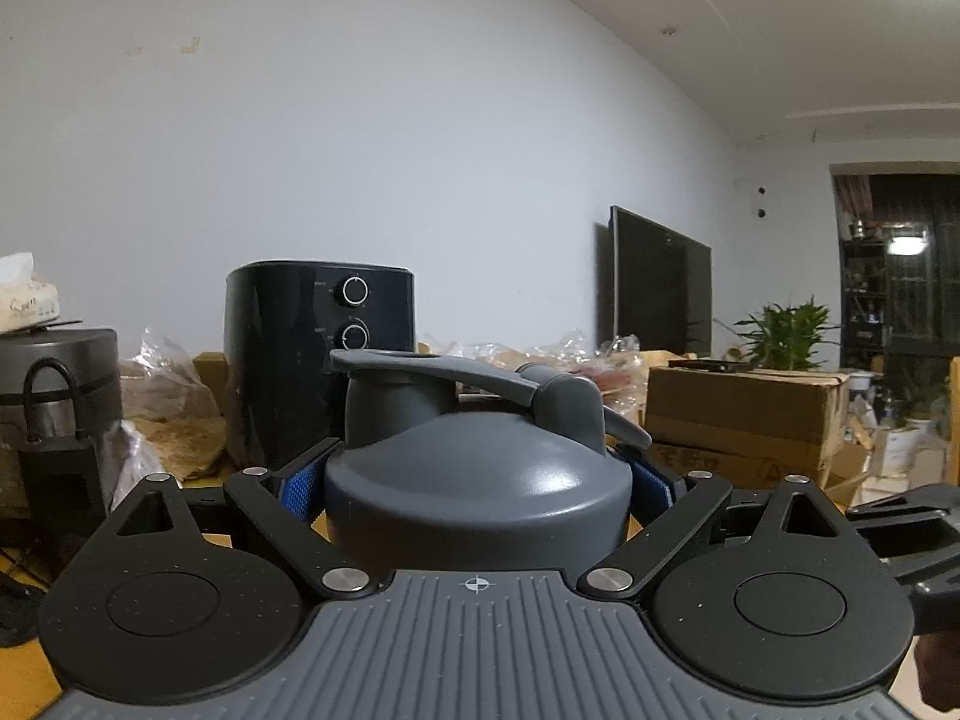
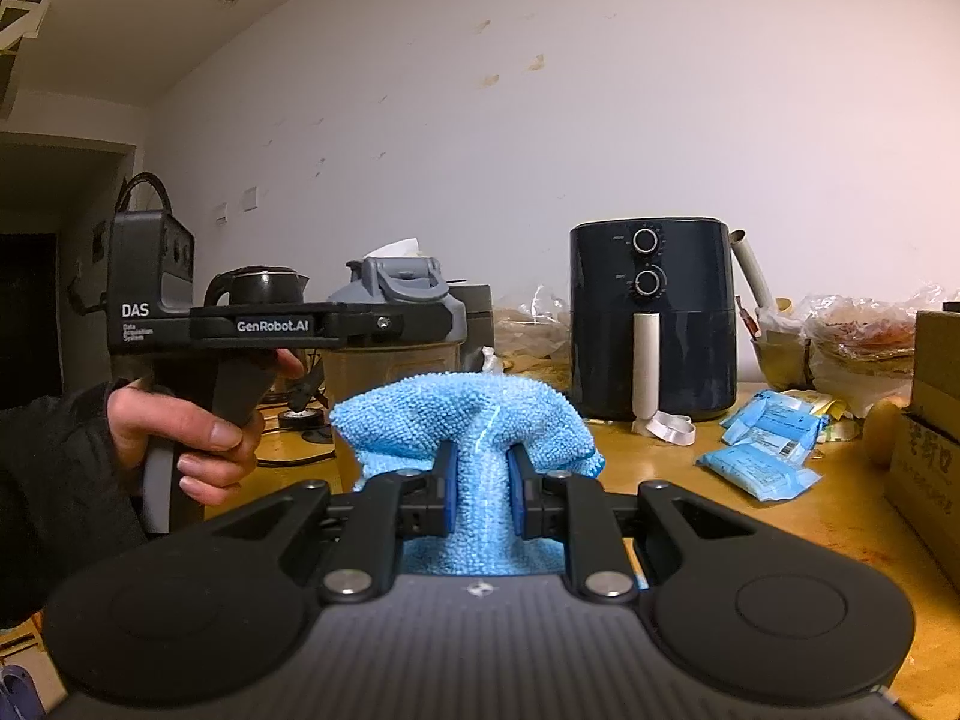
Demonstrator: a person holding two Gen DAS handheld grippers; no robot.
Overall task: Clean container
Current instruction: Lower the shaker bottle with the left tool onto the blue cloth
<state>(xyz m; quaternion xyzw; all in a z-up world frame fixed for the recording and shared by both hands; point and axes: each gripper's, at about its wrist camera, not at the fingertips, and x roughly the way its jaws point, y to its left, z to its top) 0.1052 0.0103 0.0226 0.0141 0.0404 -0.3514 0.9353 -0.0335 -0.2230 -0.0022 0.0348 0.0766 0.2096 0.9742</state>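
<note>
While lidded, container (image 1: pixel 480 480) sits in left gripper (image 1: pixel 480 480).

Black grippers (image 2: pixel 479 498), blue-padded jaws, silver screws, ribbed grey housing, dark sleeve (image 2: pixel 54 468)

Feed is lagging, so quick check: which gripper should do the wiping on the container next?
Right, probably. The right gripper is already shut on the blue cloth, while the left gripper is clamped around the grey container, so it is better placed to hold it steady.
</note>
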